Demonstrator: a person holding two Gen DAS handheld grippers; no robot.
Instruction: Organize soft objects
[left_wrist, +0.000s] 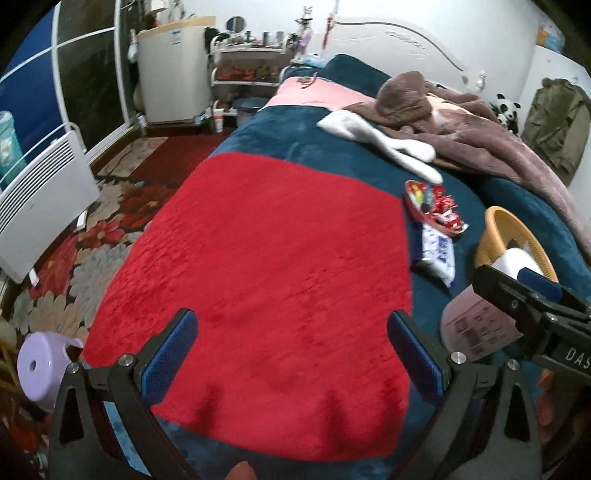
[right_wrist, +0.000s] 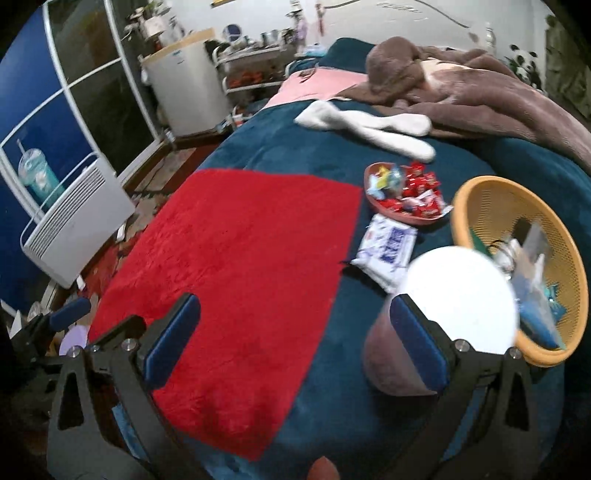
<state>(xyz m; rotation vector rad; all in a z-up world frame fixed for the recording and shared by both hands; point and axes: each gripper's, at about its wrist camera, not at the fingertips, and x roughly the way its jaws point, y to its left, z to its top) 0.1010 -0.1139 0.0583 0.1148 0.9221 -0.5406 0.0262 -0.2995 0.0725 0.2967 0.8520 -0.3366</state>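
Both tools are spread wide and hold nothing. The left gripper (left_wrist: 293, 354) hangs over the near end of the red cloth (left_wrist: 266, 288), which lies flat and unfolded on the blue bedspread (left_wrist: 295, 133). The right gripper (right_wrist: 295, 339) hangs over the right edge of the same cloth, with its right finger just in front of a pinkish tub with a white lid (right_wrist: 454, 295); whether finger and tub touch cannot be told, since that part is blurred.

The soft things look untouched so far. The white socks (right_wrist: 369, 125) lie loose and crossed further up the bed, partly against the brown blanket (right_wrist: 480, 99), which sits in a rumpled heap near the headboard. A pink cloth (right_wrist: 317, 83) lies flat beyond them. Nothing appears folded, stacked or gathered.

Beside the red cloth sit things that are not soft: a dish of wrapped sweets (right_wrist: 402, 195), a white and blue packet (right_wrist: 388, 247) just in front of it, and a yellow basket (right_wrist: 476, 192) with odds and ends inside, close to the tub.

By my reading the task is at or near its start: the red cloth is the nearest candidate for folding, and the socks and blanket remain to be dealt with after it
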